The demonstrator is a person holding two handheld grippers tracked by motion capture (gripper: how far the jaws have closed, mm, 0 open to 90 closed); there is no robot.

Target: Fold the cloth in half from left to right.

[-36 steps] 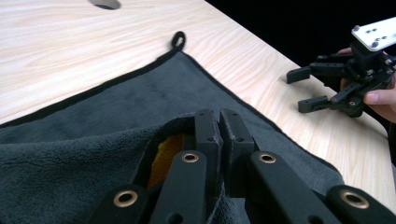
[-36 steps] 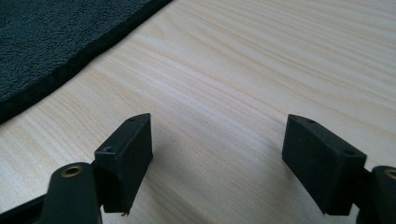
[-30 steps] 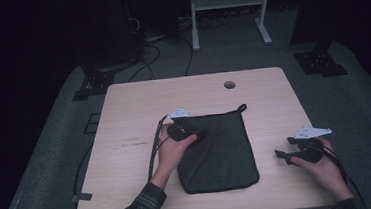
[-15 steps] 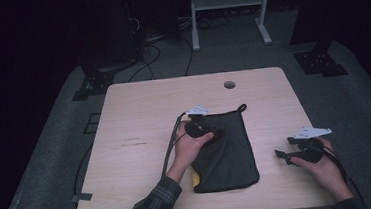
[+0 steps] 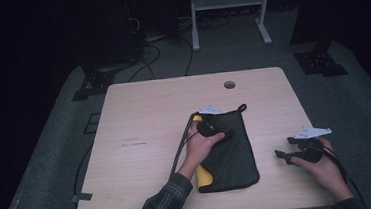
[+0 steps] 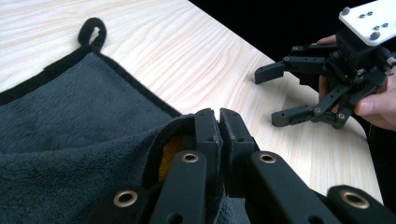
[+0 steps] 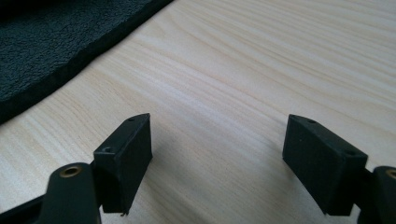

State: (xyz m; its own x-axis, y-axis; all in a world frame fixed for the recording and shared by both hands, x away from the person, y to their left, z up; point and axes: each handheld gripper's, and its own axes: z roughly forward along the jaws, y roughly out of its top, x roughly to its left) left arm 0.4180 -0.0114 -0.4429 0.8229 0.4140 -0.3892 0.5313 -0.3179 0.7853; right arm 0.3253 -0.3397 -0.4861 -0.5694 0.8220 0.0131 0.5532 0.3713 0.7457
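Note:
A dark grey towel [image 5: 235, 153] with a yellow underside [image 5: 204, 175] lies on the wooden table [image 5: 144, 117], its hanging loop [image 5: 242, 107] at the far corner. My left gripper [image 5: 222, 132] is shut on the towel's left edge and holds it folded over the towel's middle. In the left gripper view the jaws [image 6: 218, 116] pinch the dark pile [image 6: 70, 121], with yellow [image 6: 170, 149] showing inside the fold. My right gripper [image 5: 283, 147] stands open over bare wood to the right of the towel, nothing between its fingers [image 7: 217, 149]. It is also visible open in the left gripper view [image 6: 273, 95].
A round cable hole [image 5: 229, 84] sits near the table's far edge. The left gripper's cable [image 5: 179, 150] runs off the table's front left. A white frame's legs [image 5: 226, 11] and cables lie on the dark floor behind. The towel's border [image 7: 56, 42] lies left of the right gripper.
My left gripper has carried the towel's left edge to the right over the towel, which narrows the towel and bares the yellow underside. The right gripper has stayed in place.

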